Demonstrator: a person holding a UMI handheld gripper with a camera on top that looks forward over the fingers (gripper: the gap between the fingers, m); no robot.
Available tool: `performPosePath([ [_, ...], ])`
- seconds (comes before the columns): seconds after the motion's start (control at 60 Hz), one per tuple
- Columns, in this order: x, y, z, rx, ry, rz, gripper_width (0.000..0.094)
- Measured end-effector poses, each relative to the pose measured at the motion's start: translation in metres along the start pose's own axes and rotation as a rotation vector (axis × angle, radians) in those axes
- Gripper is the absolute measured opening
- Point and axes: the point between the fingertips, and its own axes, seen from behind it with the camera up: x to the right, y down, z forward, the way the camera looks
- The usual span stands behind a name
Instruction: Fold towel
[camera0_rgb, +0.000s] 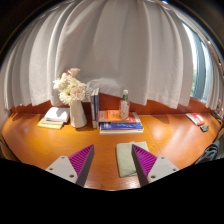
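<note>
A pale green folded towel (126, 158) lies flat on the wooden table (100, 142), just ahead of my right finger, which overlaps its right edge. My gripper (113, 163) is open and empty, with its purple pads (84, 160) spread wide above the table near its front edge. The towel sits toward the right finger, not centred between the two.
At the back of the table stand a vase of flowers (72, 95), upright books (95, 105), a clear bottle (125, 103) on stacked books (120, 122), and an open book (53, 117) at the left. White curtains hang behind. A red item (197, 119) lies far right.
</note>
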Motion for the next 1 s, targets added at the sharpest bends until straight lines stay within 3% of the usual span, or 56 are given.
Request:
performPosePath([
  [0.2, -0.069, 0.004, -0.059, 0.046, -0.048, 0.037, 0.0779],
  [0.483, -0.110, 0.031, -0.106, 0.036, -0.063, -0.002, 0.0780],
  [1.0, -0.139, 0.042, -0.129, 0.036, -0.072, -0.029, 0.0779],
])
